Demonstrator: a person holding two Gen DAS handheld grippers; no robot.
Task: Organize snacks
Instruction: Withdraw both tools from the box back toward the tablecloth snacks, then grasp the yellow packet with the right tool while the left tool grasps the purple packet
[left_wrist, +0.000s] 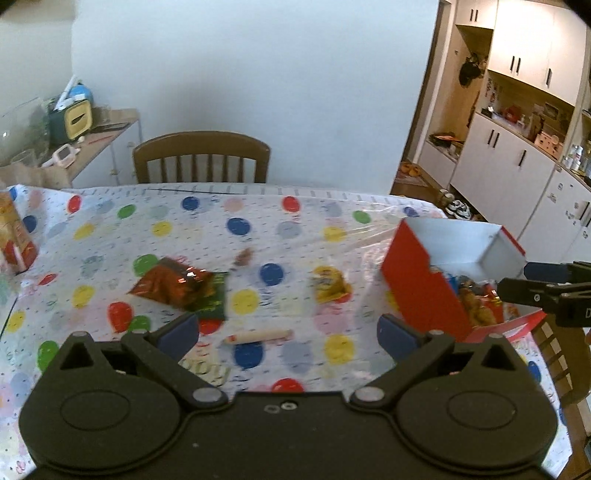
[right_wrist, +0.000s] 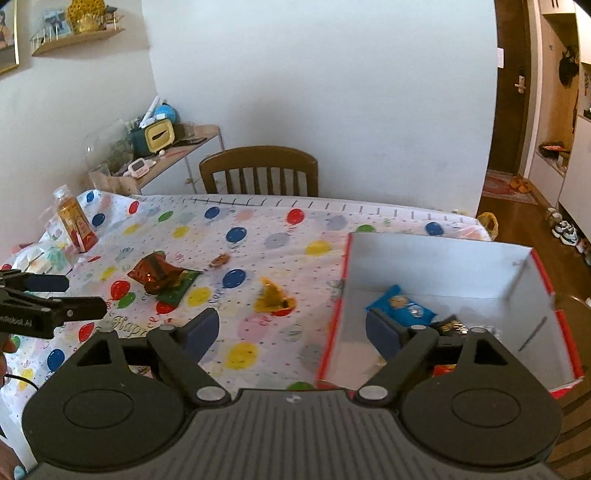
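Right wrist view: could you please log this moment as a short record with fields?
surface: table under a balloon-print cloth
box: red box, open, on the right
in box: blue packet, a dark packet beside it
loose on cloth: red packet, yellow packet, small brown snack
far left: bottle, upright
right tongs: open, empty
left tongs: open, empty

Glossy plastic tablecloth (left_wrist: 258, 221); shiny foil packet (left_wrist: 173, 286).
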